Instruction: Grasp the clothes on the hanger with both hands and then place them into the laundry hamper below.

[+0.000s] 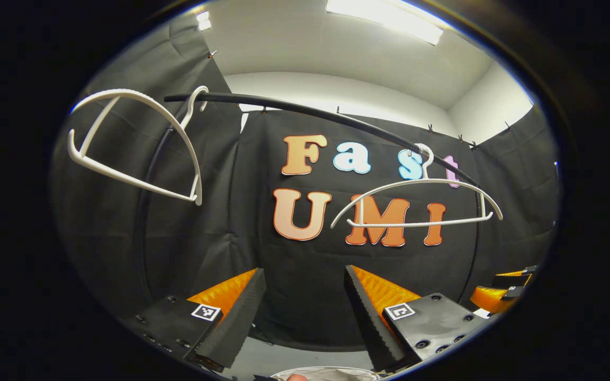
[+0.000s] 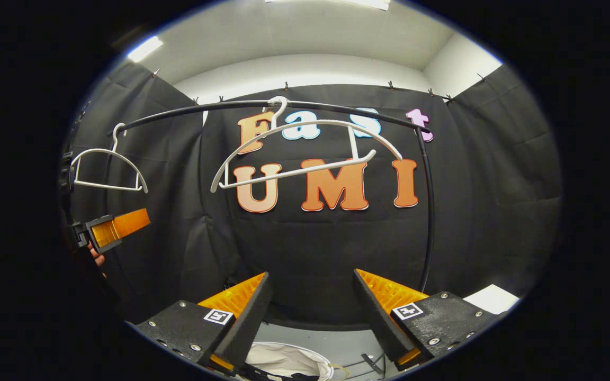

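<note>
Two bare white hangers (image 1: 416,203) (image 1: 135,143) hang on the black rail (image 1: 310,114); pale cloth sits in the hamper (image 2: 289,360) below. Left hand-held gripper (image 1: 305,312) and right hand-held gripper (image 2: 310,312) both gape, holding nothing. My worry: cloth draped over the rim may slide out.

- Left gripper (image 1: 305,312) holding its fingers spread, nothing lying in the gap between them
- Right gripper (image 2: 310,312) likewise standing open, the gap between its fingers free
- Black rail (image 1: 315,114) arching overhead, barring upward passage
- Two bare white hangers hanging from the rail, the near hanger (image 1: 135,143) tilting at upper left, the far hanger (image 1: 416,203) hanging well apart, leaving open room between them
- Rail's upright post (image 2: 431,211) standing at the right
- Laundry hamper (image 2: 289,360) lying below, between the right gripper's fingers
</note>
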{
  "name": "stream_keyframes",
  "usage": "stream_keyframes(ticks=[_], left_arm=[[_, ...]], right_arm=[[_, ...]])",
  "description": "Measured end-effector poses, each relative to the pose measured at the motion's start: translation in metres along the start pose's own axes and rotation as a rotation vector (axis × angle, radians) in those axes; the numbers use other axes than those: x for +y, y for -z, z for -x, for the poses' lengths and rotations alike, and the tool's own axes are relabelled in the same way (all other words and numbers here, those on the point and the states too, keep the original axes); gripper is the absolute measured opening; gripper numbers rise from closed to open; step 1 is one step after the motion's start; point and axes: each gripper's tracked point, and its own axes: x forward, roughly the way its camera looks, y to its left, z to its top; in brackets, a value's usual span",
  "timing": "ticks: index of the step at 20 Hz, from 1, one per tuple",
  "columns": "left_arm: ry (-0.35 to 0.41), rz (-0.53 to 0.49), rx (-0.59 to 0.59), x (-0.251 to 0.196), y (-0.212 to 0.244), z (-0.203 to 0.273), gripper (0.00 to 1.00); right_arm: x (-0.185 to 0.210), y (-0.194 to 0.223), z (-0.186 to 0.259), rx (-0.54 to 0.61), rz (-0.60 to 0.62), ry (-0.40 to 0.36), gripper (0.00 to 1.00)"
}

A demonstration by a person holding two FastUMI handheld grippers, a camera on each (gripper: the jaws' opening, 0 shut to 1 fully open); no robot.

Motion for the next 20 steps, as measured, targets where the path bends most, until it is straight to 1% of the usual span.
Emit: stream_keyframes(ticks=[9, 10, 11, 20], left_arm=[[0.005, -0.006, 0.001, -0.0024, 0.0011, -0.0008, 0.97], [0.004, -0.007, 0.001, -0.0021, 0.0013, -0.0011, 0.97], [0.004, -0.006, 0.003, -0.0022, 0.0016, -0.0006, 0.97], [0.001, -0.005, 0.002, 0.0, 0.001, 0.0013, 0.97]], right_arm=[[0.0002, 0.0009, -0.0014, 0.008, -0.006, 0.001, 1.0], [0.0001, 0.0008, -0.0014, 0.008, -0.006, 0.001, 0.94], [-0.0002, 0.0008, -0.0008, 0.008, -0.006, 0.001, 1.0], [0.0006, 0.002, -0.0004, 0.01, -0.01, 0.0, 1.0]])
